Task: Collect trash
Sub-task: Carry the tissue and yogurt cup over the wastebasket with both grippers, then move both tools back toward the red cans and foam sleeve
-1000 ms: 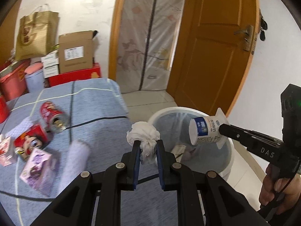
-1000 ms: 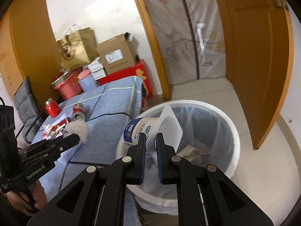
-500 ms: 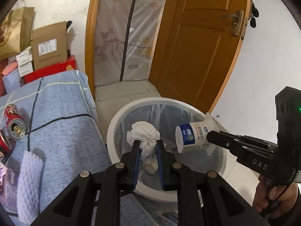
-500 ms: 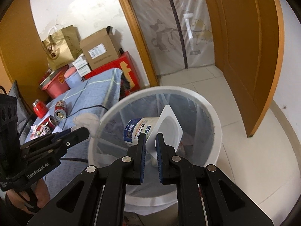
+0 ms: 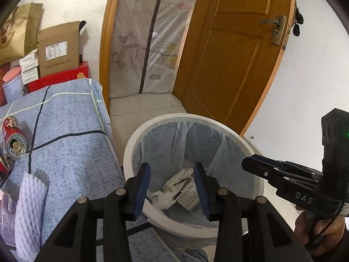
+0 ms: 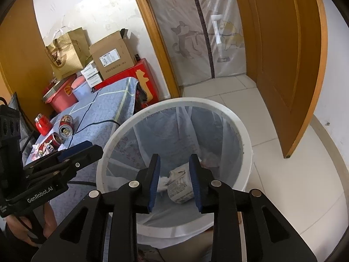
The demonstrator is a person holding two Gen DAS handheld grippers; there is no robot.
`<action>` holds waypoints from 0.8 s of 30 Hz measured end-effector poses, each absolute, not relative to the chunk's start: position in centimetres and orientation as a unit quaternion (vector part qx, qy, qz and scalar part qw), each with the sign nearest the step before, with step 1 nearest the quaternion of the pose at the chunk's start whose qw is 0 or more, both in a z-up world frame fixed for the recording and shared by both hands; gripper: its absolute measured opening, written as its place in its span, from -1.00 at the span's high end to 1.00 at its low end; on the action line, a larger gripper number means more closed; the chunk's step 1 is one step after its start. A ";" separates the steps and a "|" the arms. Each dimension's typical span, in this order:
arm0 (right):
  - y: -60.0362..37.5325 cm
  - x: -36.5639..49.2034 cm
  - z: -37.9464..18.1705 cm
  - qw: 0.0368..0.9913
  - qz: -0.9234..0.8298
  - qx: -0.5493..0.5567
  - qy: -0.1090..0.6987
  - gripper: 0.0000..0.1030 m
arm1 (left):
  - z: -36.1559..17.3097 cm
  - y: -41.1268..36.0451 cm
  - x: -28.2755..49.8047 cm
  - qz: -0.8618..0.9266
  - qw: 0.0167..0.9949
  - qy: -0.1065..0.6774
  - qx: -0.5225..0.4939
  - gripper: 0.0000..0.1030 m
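The right gripper (image 5: 250, 166) has "DAS" in white on its black side; the left gripper (image 6: 91, 150) says "GenRobot.AI"; the writing on the crumpled wrapper (image 6: 181, 184) in the bin is too small to read.

The white bin (image 5: 139, 139) is round and lined with a thin see-through bag (image 5: 196, 139); it stands on the tiled floor just beside the blue cloth (image 5: 69, 135). Both grippers point down over the bin; their jaws have just been opening and now stand apart with nothing between them; the left one is spread wider than the right. At the bottom of the bin lie the wrapper, printed in grey, and a white wad of tissue (image 5: 162, 199), touching each other.

On the cloth, away from the bin, a red can (image 5: 14, 138) lies on its side with its silver top facing the left wrist camera; its long side runs away toward the wall. Nearer, a white ridged foam sleeve (image 5: 29, 214) lies flat, its long side running toward the camera; a purple carton (image 5: 7, 220) is just beside it, at the edge of that view.
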State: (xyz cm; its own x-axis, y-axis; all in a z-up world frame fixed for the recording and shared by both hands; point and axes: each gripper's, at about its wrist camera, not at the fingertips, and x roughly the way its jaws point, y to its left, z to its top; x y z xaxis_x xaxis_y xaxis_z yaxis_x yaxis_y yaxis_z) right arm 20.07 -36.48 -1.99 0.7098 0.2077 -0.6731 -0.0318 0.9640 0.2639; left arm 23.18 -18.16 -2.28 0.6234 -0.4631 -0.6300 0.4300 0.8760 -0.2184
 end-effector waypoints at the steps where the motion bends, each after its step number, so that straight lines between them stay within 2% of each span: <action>1: -36.4 19.9 -1.8 0.918 0.066 0.117 0.373 0.44 | -2.1 -17.9 23.0 -0.247 0.902 0.354 -0.024 0.20; 20: -31.3 16.1 1.5 0.927 0.132 0.092 0.338 0.43 | 1.3 -10.8 16.4 -0.192 0.929 0.313 -0.051 0.21; 24: -29.5 15.5 1.8 0.926 0.154 0.086 0.333 0.26 | 1.2 -8.8 15.1 -0.169 0.933 0.312 -0.055 0.21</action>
